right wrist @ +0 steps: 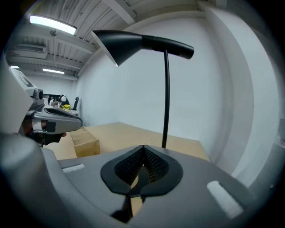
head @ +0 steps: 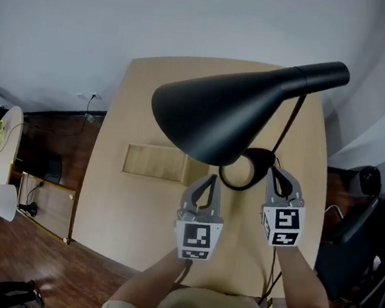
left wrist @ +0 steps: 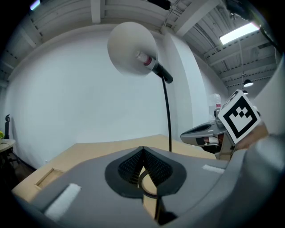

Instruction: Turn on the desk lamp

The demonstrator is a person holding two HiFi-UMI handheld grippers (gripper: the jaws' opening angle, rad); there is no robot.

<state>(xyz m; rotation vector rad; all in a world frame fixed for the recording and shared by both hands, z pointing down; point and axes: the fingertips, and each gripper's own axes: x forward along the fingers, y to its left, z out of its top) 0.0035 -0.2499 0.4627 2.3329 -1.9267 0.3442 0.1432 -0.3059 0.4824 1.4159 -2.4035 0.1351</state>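
Desk [head: 138,206]: pale wood, set against a white wall. Lamp [head: 232,113]: black, standing on the desk toward its 1 o'clock part. Its cone shade is tilted and overhangs the middle, and a thin stem [head: 288,130] runs down to a ring base [head: 259,159]. In the left gripper view the lamp [left wrist: 131,49] shows the pale inside of its shade. In the right gripper view the lamp [right wrist: 120,42] shows in dark profile. Box [head: 151,161]: shallow, wooden, open-topped, on the desk at 9 o'clock from the base and apart from it. It is also seen in the left gripper view [left wrist: 46,177] and the right gripper view [right wrist: 84,141]. Left gripper [head: 211,180]: at 7 o'clock from the base, tips pointing to 12 o'clock and just beside the ring. In its own view the left gripper [left wrist: 142,150] has its jaws closed tip to tip with nothing held. Right gripper [head: 274,171]: at 4 o'clock from the base, tips near the ring's edge; whether they touch it cannot be told. In its own view the right gripper [right wrist: 143,148] has its jaws likewise brought together and empty. Chair [head: 357,224]: black, on the floor at 3 o'clock, off the desk.
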